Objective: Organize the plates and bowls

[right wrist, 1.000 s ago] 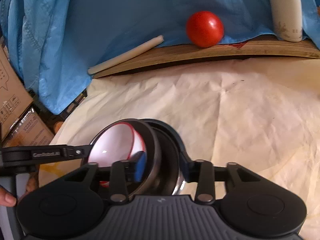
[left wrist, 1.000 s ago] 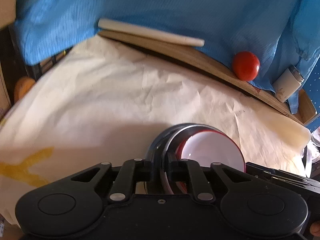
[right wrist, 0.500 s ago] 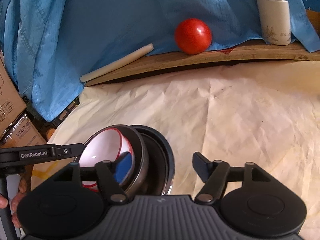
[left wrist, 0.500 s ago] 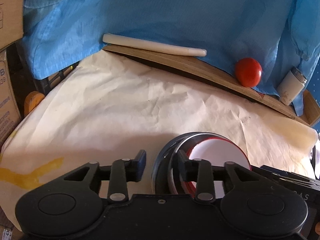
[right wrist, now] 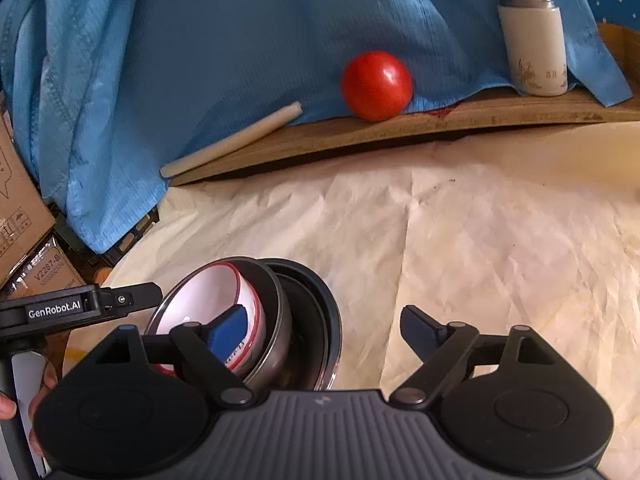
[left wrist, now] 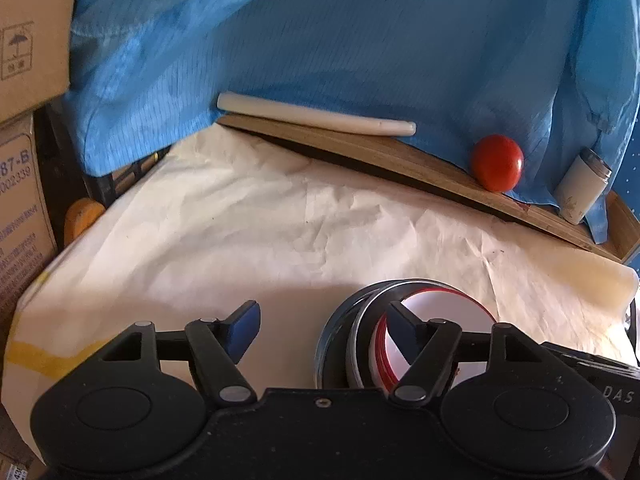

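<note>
Both the left gripper (left wrist: 324,330) and right gripper (right wrist: 324,330) have just been opening, jaws apart astride the rims of nested bowls (right wrist: 256,320) near the desk's (right wrist: 480,240) front edge.

You're at makeshift storage-room workbench: cardboard boxes (left wrist: 24,32) stacked at side, blue cloth (left wrist: 360,40) backdrop, creased paper (left wrist: 280,220) over table.

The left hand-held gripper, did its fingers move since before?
Yes. The left hand-held gripper has just been opening: its left finger swung away from the stacked bowls, which sit unclamped on the paper.
</note>
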Demonstrator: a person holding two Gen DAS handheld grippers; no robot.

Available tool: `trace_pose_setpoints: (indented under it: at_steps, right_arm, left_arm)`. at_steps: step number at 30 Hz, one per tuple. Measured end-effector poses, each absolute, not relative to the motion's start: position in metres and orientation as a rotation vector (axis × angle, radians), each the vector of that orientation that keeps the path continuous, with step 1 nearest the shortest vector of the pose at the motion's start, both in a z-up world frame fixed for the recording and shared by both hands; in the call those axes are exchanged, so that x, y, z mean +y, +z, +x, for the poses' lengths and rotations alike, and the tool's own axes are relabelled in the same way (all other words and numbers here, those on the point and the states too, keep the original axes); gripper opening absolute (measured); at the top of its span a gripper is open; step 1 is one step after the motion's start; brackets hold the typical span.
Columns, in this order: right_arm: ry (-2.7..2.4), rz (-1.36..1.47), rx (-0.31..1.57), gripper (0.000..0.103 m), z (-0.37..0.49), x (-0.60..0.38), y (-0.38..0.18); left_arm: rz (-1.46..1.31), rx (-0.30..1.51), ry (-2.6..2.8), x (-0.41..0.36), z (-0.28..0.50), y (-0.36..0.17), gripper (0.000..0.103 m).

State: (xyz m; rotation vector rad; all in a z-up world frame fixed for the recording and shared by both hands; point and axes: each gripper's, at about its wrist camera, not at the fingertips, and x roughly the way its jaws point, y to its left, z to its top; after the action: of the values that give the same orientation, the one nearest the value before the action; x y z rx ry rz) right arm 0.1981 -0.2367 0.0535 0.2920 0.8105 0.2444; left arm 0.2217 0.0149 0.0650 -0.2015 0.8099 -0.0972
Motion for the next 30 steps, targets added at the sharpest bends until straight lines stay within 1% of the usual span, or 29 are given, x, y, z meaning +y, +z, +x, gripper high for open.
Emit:
trace_pose_setpoints:
  at_steps: [2,4,7,11,13,16,20,21,26,30]
  right_arm:
    - [0.245,0.297,0.785,0.092,0.194,-0.238,0.055]
    - [0.244,0.309,0.752,0.097,0.188,-0.241,0.057]
    - [0.231,0.316,0.711,0.1,0.18,-0.243,0.059]
    - [0.224,0.297,0.647,0.102,0.166,-0.242,0.062]
    - [0.211,0.265,0.612,0.102,0.156,-0.239,0.063]
    - [0.202,0.204,0.535,0.102,0.138,-0.233,0.069]
    - [0.195,0.144,0.452,0.102,0.114,-0.225,0.077]
    - [0.189,0.142,0.48,0.102,0.109,-0.223,0.08]
    - [0.178,0.085,0.394,0.103,0.083,-0.217,0.089]
    - [0.192,0.11,0.39,0.103,0.071,-0.218,0.089]
  left_arm:
    - [-0.201,0.789,-0.095,0.015,0.216,0.066,0.078]
    - [-0.205,0.761,-0.094,0.016,0.21,0.067,0.083]
    - [-0.193,0.712,-0.089,0.016,0.199,0.068,0.09]
    - [-0.195,0.624,-0.07,0.016,0.18,0.068,0.099]
    - [-0.218,0.563,-0.066,0.018,0.166,0.069,0.102]
    - [-0.228,0.479,-0.056,0.018,0.145,0.07,0.102]
    - [-0.207,0.424,-0.05,0.013,0.125,0.066,0.102]
    - [-0.199,0.416,-0.051,0.012,0.121,0.065,0.102]
    - [-0.157,0.392,-0.041,0.008,0.1,0.059,0.102]
    - [-0.178,0.398,-0.043,0.009,0.086,0.051,0.102]
